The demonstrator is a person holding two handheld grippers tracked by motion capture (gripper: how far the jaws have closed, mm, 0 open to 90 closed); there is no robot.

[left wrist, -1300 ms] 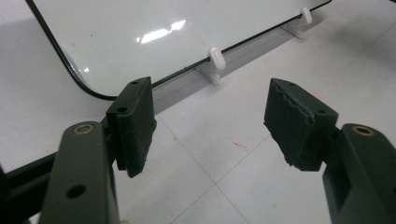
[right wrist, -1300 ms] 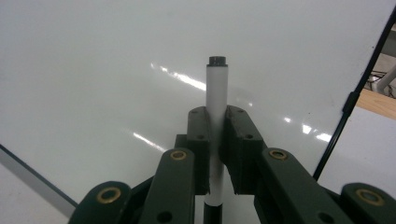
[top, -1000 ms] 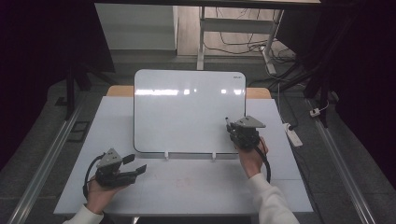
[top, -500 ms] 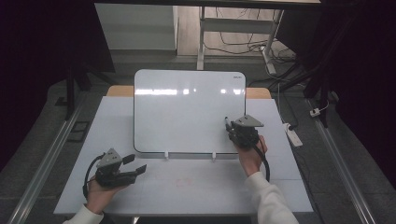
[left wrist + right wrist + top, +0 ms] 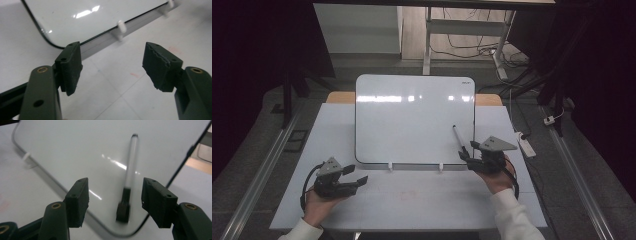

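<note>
Now your right gripper (image 5: 113, 202) is spread wide around the marker (image 5: 130, 172) lying on the whiteboard (image 5: 412, 120) near its right edge. It's likely light, stiff, slick: pinch mid-barrel. Your left gripper (image 5: 112, 67) gapes empty.

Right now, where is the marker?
In the high view, the marker lies on the whiteboard near its lower right corner, just ahead of the open right gripper, black cap toward it.
</note>
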